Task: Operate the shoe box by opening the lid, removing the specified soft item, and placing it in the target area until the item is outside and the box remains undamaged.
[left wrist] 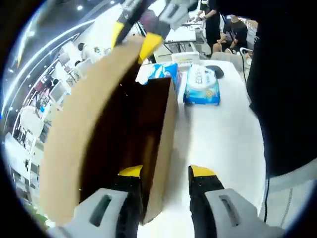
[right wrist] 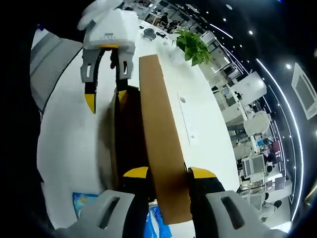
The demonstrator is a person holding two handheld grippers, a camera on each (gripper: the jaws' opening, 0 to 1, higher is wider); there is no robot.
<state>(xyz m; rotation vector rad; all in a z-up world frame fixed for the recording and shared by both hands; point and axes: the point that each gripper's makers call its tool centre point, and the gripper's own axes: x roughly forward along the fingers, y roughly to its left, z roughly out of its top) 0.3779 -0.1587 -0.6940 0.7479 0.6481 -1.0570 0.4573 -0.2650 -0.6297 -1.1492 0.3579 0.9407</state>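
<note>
A brown cardboard shoe box (left wrist: 148, 129) stands on the white table (left wrist: 218, 144) with its dark inside showing. Its lid (left wrist: 84, 124) is swung up. My left gripper (left wrist: 166, 173) is open and straddles the box's near side wall, one finger inside and one outside. In the right gripper view this same left gripper (right wrist: 105, 98) comes in from the top at the box's (right wrist: 128, 134) far end. My right gripper (right wrist: 168, 173) is shut on the raised lid (right wrist: 161, 129), and its yellow fingertips (left wrist: 148, 47) pinch the lid's top edge. A blue soft tissue pack (left wrist: 202, 85) lies on the table beyond the box.
A second blue pack (left wrist: 161, 72) lies just behind the box, also seen as a blue pack (right wrist: 84, 201) near my right jaws. A person's dark sleeve (left wrist: 282, 99) fills the right side. A potted plant (right wrist: 190, 44) stands on the far table end. Office desks lie beyond.
</note>
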